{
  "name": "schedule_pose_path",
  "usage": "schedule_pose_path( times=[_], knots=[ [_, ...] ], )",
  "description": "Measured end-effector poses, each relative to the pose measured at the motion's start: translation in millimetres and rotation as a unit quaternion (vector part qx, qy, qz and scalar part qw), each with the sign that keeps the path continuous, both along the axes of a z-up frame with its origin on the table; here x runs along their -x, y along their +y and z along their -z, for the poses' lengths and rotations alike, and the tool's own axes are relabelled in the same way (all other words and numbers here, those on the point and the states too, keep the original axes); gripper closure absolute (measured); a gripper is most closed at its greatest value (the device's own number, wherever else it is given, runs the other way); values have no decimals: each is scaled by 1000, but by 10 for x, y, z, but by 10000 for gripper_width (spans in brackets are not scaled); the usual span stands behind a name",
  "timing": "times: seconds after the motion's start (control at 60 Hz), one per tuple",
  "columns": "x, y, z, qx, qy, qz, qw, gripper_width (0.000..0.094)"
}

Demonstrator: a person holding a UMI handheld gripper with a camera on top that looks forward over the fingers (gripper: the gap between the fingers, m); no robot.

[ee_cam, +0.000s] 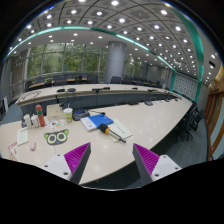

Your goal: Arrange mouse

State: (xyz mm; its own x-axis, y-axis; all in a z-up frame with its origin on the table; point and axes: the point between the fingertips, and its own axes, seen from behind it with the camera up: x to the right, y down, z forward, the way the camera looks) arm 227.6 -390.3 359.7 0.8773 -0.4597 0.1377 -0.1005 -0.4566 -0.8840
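On the long pale bench (140, 125) ahead of us, the clutter sits well beyond our fingers, mostly toward ten and eleven o'clock. Our hand-held gripper (110, 158) is spread wide, its two purple pads (76, 156) standing apart at the bottom of the view with nothing between them but bare bench surface. It hangs above the near edge and touches nothing.

We cannot pick out the mouse with any certainty. A small dark rounded thing (78, 114) lies at about eleven o'clock, just beside a blue flat item (99, 122) that may be a mat or a book; we judge the dark thing to be the likeliest mouse, but it is too small to be sure. Further toward ten o'clock are a green-and-white object with two round openings (56, 137), some small boxes and bottles (38, 118), and loose sheets of paper (20, 146). Beyond the bench run a second desk, dark chairs and a ceiling of spot lamps.

We judge the task to be at its opening: the approach, with no grasp yet made. The next move calls for us to carry the gripper forward and a little to eleven o'clock, lower it with the fingers kept spread, and line them up either side of the dark thing before closing.
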Motion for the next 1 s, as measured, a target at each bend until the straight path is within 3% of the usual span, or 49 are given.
schedule_pose_path(
  times=[0.167, 0.3, 0.583, 0.783, 1.0],
  knots=[
    [177, 18, 493, 23, 10, -9, 1000, 81],
    [539, 160, 1225, 47, 21, -31, 998, 79],
    [2333, 839, 2719, 70, 78, -145, 984, 84],
    [3699, 1648, 3223, 71, 99, -219, 968, 91],
    [4619, 2762, 3372, 50, 101, -258, 960, 96]
  ],
)
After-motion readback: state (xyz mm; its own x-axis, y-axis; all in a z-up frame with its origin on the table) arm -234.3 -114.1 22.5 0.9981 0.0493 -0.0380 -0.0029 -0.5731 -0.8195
